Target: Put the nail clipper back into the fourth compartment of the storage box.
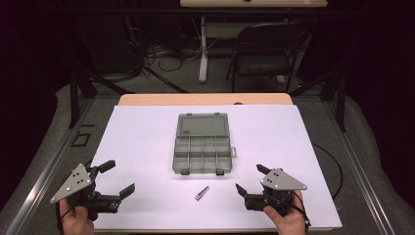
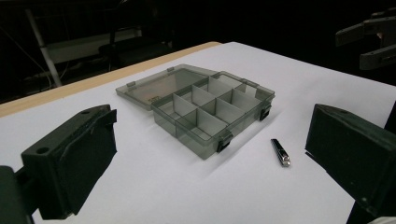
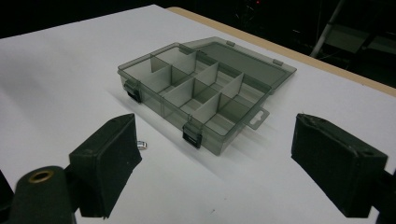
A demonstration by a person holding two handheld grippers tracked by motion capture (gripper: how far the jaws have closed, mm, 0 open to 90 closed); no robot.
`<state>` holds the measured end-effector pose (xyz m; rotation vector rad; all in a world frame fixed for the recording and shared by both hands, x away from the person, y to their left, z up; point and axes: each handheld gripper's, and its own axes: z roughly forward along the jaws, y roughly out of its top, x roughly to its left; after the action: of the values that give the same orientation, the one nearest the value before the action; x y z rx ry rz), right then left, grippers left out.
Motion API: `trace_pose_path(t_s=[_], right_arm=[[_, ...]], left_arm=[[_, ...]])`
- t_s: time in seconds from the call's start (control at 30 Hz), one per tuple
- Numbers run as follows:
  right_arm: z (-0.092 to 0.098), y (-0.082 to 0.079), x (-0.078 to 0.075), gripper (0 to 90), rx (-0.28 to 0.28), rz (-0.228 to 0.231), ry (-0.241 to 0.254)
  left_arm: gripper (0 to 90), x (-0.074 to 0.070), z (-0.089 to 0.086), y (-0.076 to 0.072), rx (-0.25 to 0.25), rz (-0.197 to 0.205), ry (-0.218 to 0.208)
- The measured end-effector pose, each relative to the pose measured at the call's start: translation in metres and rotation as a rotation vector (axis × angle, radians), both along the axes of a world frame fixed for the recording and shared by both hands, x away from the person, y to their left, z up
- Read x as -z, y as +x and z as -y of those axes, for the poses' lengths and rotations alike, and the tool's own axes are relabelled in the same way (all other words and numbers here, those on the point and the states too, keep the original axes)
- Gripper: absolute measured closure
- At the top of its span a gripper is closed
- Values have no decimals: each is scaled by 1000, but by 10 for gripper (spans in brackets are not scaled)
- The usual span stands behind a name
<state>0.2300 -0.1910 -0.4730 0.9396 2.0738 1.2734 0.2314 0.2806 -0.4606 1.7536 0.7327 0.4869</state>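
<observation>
Both hands sit low at the near edge of the white-covered counter (image 1: 147, 132), each holding a tool. The left gripper (image 1: 117, 177) has its black fingers (image 2: 70, 163) spread wide apart, nothing between them, hovering at the near left corner. The right gripper (image 1: 250, 178) mirrors it at the near right, fingers (image 3: 105, 158) also well apart and empty. Between the two, a little nearer the right one, lies a small slim metal cylinder with a dark body and silver tip (image 1: 202, 193), flat on the white surface, touching neither tool. Just beyond it sits a smoky grey translucent plastic organiser box (image 1: 202, 154), lid folded flat back toward the far side, its divided compartments open to view, two dark latches on the near wall. From the right gripper view, the cylinder's silver end (image 3: 142, 145) peeks out past the left finger.
</observation>
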Motion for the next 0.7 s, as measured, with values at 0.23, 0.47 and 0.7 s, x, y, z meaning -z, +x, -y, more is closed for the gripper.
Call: trace_pose_path(t_s=[0.23,0.47,0.7], right_arm=[[-10,6,-4,145,-41,-15,-31],[-19,12,-7,149,-75,-37,-55],[-27,22,-10,148,-102,-59,-66]], left_arm=[[16,-1,-1,0,3,1,3],[26,-1,-1,0,5,-5,2],[38,-1,-3,0,-2,-6,0]])
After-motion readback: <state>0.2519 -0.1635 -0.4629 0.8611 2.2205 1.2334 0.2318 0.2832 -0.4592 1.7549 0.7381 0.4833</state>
